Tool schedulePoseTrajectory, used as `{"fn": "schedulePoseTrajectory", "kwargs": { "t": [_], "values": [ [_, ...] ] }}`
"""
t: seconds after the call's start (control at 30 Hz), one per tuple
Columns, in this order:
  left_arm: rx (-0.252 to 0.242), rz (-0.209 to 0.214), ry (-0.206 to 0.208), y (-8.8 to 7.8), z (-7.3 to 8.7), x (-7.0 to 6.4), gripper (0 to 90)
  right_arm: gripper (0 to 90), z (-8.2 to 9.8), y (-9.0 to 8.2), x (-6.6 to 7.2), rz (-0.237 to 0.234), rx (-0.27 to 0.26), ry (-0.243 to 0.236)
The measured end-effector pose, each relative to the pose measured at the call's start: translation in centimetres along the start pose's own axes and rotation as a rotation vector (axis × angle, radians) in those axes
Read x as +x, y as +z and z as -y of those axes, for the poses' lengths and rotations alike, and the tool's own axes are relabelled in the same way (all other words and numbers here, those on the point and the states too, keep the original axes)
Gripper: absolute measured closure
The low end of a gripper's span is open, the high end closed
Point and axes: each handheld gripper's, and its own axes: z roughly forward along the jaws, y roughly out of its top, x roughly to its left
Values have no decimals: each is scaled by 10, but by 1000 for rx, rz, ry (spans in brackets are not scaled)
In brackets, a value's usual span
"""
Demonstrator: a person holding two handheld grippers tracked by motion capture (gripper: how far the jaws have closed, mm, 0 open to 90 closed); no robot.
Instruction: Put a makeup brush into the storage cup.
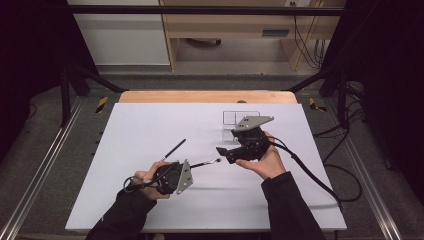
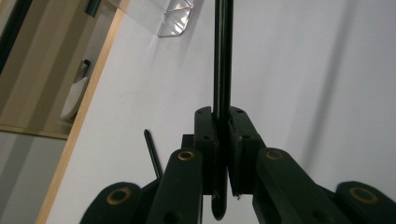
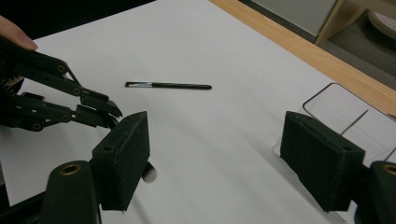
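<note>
High view: my left gripper (image 1: 192, 166) sits lower centre-left of the frame, jaws clamped on a thin black brush (image 1: 206, 163) whose pale tip points right, toward my right gripper (image 1: 226, 151) at centre. In the left gripper view the same brush's (image 2: 222, 60) dark handle runs straight up the middle of the frame from between my closed pads (image 2: 207, 140), its butt end poking out below them. My right gripper's jaws are spread wide with nothing between them; right gripper view shows the two pads (image 3: 123, 158) far apart at the bottom, a small pale tip peeking beside the left one. A second brush (image 1: 173, 150) lies flat on the white table (image 1: 150, 120), left of centre in high view, upper middle in right gripper view (image 3: 168, 85). A clear compartment tray (image 1: 241, 120) sits just above my right gripper, seen at the right edge in right gripper view (image 3: 345, 112).
</note>
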Motion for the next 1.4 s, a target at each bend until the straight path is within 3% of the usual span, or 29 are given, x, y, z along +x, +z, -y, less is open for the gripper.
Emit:
{"fn": "schedulePoseTrajectory", "kwargs": {
  "t": [0.23,0.27,0.33,0.5,0.57,0.6,0.7,0.73,0.77,0.93,1.2,1.4],
  "values": [
    [-24,10,-132,3,6,1,832,211,9,-2,-1,6,-13,17],
    [-24,10,-132,3,6,1,832,208,10,-2,-1,4,-12,22],
    [-37,11,-178,3,7,2,832,200,13,-1,-1,5,-13,24],
    [-50,6,-239,3,10,2,832,187,18,0,-1,2,-26,39],
    [-63,8,-277,3,13,2,832,179,21,1,0,1,-44,55],
    [-80,13,-320,3,15,2,832,178,22,1,0,1,-48,60],
    [-77,9,-342,4,17,3,832,168,25,3,-1,5,-59,75],
    [-88,7,-377,4,18,4,832,164,26,4,0,6,-65,82],
    [-88,7,-377,4,18,4,832,164,26,4,0,6,-65,82],
    [-123,4,-491,4,23,6,832,144,29,9,2,12,-86,109],
    [-139,-18,-553,3,22,5,831,140,29,15,6,3,-135,158],
    [-147,-17,-599,6,20,4,832,144,30,20,7,-9,-138,191]
  ]
}}
